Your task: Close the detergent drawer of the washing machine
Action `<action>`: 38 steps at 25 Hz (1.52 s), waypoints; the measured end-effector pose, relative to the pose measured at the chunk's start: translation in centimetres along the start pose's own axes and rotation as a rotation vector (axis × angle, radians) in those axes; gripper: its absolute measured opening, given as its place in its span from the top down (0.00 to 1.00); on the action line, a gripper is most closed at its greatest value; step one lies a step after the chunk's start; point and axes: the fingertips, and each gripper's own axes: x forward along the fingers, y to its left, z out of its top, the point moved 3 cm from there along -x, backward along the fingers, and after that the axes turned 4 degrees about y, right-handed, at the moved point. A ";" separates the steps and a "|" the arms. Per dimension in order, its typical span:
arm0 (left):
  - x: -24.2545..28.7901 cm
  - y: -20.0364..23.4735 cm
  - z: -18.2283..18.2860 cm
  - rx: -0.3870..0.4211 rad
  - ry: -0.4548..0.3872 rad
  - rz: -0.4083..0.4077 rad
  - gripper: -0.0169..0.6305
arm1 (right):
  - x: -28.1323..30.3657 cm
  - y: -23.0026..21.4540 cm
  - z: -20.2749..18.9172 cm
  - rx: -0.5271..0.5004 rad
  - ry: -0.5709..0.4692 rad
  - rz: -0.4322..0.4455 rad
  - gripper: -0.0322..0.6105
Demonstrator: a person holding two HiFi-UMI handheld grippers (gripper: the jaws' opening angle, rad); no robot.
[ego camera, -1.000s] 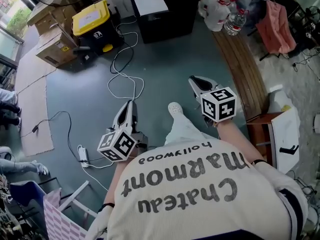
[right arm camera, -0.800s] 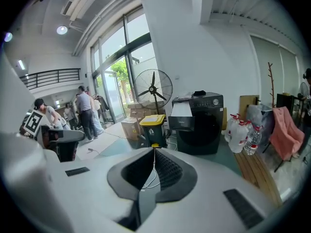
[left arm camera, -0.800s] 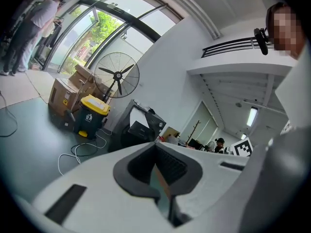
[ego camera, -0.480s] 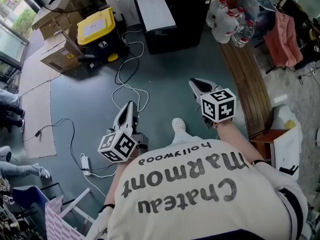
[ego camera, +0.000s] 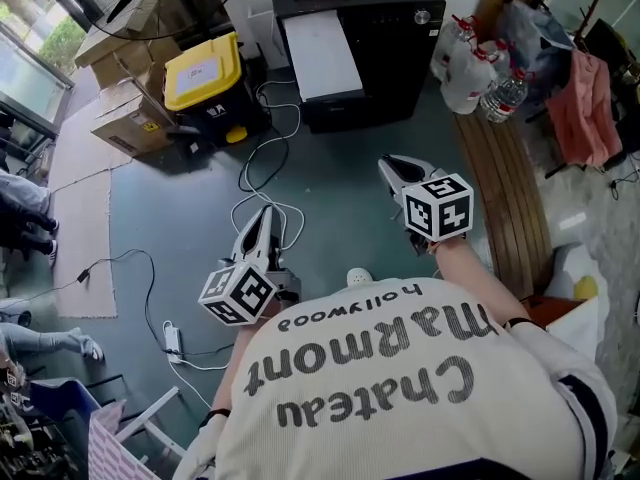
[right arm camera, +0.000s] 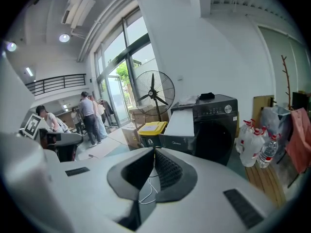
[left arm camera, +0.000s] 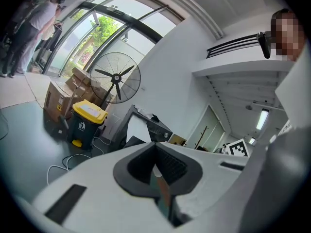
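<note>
A person in a cream printed shirt stands on a grey-green floor (ego camera: 170, 208) with a hand-held gripper in each hand, both aimed toward a black washing machine (ego camera: 385, 18) against the far wall. The left hand-held gripper (ego camera: 266, 212) is closed, its jaws meeting at the tips with nothing between them. The right hand-held gripper (ego camera: 388, 162) is likewise closed and empty.

The machine's detergent drawer (ego camera: 320, 53) stands pulled well out from the front, its pale top facing up, well apart from both grippers. In the head view it lies ahead of the space between the two grippers; in the right gripper view it sits just above the jaw tips.

A yellow-lidded bin (ego camera: 203, 60) stands just left of the machine, with cardboard boxes (ego camera: 125, 118) beside it and a pedestal fan (right arm camera: 154, 93) behind. A white cable (ego camera: 262, 163) loops across the floor between the bin and the left gripper. Large plastic bottles (ego camera: 480, 68) stand right of the machine at the end of a wooden bench (ego camera: 505, 188). Several people (right arm camera: 90, 115) stand near tall glass doors in the background.
</note>
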 end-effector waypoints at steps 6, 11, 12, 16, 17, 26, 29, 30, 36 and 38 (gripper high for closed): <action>5.0 -0.1 0.6 0.013 -0.018 0.021 0.96 | 1.9 -4.3 1.7 0.045 -0.020 0.011 0.90; 7.2 -0.2 -1.2 0.057 0.025 0.059 0.96 | 3.5 -7.0 -0.6 0.163 -0.012 0.039 0.90; 7.5 0.2 -1.6 0.044 0.038 0.061 0.96 | 4.0 -7.4 -1.4 0.198 -0.001 0.044 0.90; 8.0 1.8 -2.9 -0.029 0.079 0.089 0.96 | 6.0 -8.4 -4.7 0.305 0.080 0.052 0.90; 8.2 2.3 -3.0 -0.034 0.088 0.101 0.96 | 6.5 -8.6 -5.4 0.327 0.097 0.054 0.90; 11.5 5.3 -3.5 -0.044 0.145 0.116 0.96 | 11.5 -10.2 -8.2 0.481 0.159 0.086 0.90; 13.1 6.9 -2.8 -0.040 0.150 0.115 0.96 | 13.7 -11.1 -7.8 0.504 0.153 0.078 0.90; 13.7 7.5 -2.6 -0.044 0.151 0.119 0.96 | 14.4 -11.5 -7.7 0.508 0.149 0.074 0.90; 16.7 11.3 -1.0 -0.047 0.160 0.145 0.96 | 19.4 -13.1 -7.7 0.533 0.130 0.092 0.90; 17.4 12.5 -0.3 -0.041 0.167 0.154 0.96 | 21.0 -13.4 -7.8 0.572 0.111 0.107 0.90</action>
